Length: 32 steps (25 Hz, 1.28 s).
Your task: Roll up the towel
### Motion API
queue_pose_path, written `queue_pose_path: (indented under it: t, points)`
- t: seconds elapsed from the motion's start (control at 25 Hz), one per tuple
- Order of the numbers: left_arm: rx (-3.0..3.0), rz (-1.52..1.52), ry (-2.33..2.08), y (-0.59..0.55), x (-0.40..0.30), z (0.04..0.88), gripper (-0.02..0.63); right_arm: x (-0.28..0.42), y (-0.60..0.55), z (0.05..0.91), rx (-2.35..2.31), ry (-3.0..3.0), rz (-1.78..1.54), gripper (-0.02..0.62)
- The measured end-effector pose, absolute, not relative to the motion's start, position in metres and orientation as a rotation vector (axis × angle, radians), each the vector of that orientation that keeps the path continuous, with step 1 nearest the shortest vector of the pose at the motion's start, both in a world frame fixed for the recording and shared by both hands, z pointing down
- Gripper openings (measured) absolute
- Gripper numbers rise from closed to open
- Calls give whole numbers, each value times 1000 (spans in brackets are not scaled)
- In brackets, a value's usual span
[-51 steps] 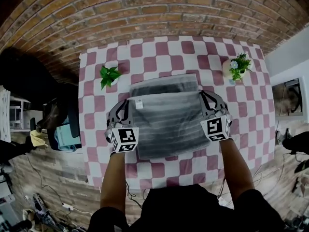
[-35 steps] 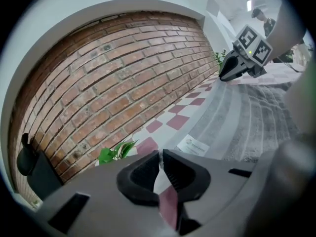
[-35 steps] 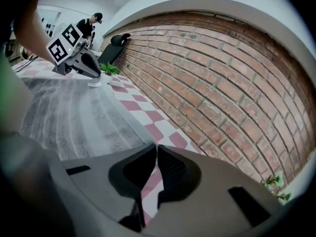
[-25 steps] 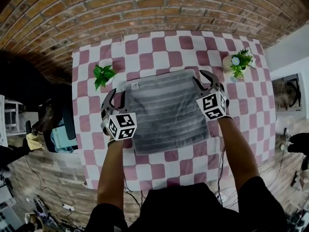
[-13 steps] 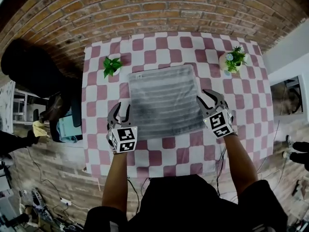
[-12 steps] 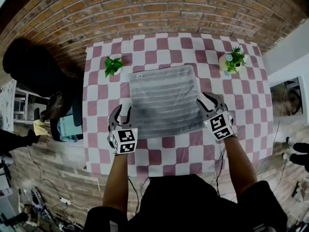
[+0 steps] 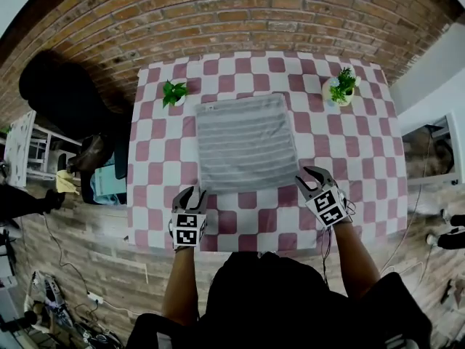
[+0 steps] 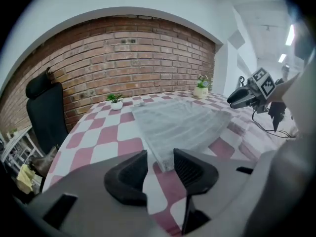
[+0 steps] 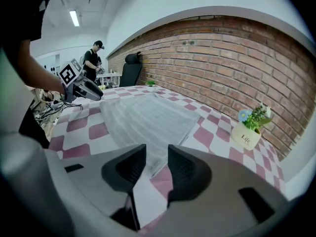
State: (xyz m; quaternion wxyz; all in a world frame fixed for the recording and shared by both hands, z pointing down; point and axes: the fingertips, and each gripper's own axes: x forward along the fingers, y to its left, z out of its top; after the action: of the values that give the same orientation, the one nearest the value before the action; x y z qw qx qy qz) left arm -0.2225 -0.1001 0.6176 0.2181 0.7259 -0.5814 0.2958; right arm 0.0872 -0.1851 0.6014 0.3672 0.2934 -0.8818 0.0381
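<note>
Grey towel (image 7: 245, 142), left tool (image 7: 192, 193), right tool (image 7: 308, 177) apart, bystander (image 9: 92, 58) in right gripper view only

This looks like a lab or studio dressed up as a home. A red brick wall (image 7: 240, 13) backs a surface (image 7: 320, 144) in pink-and-white checked cloth with a leafy plant (image 7: 174, 91) and a flowering plant (image 7: 340, 87). Strip lights (image 9: 74, 18), a black office chair (image 8: 44, 107) and a person (image 9: 93, 58) at another bench suggest a workspace.

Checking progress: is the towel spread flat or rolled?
Spread flat: the towel lies as one open rectangle, with no rolled edge.
</note>
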Motion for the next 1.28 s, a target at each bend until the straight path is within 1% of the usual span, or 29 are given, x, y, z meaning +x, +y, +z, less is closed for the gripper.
queue_pose_path:
  t: [0.32, 0.6, 0.72, 0.88, 0.96, 1.08, 1.28]
  points:
    - [2013, 903, -1527, -81, -208, 647, 184, 100, -162, 639, 736, -2234, 228, 141]
    - [1995, 954, -1543, -85, -211, 648, 158, 103, -166, 653, 756, -2210, 261, 140]
    - [1992, 973, -1542, -88, -210, 650, 120, 104, -166, 657, 746, -2204, 262, 118]
    - [1993, 996, -1546, -88, -210, 649, 53, 100, -167, 654, 757, -2214, 237, 46]
    - [1987, 1021, -1546, -87, -213, 649, 29, 99, -168, 653, 767, -2211, 220, 23]
    - [1999, 1051, -1548, -85, -214, 648, 7, 103, -164, 651, 782, -2196, 210, 17]
    - [2016, 1065, -1554, -79, -212, 643, 3, 112, -156, 652, 786, -2194, 200, 15]
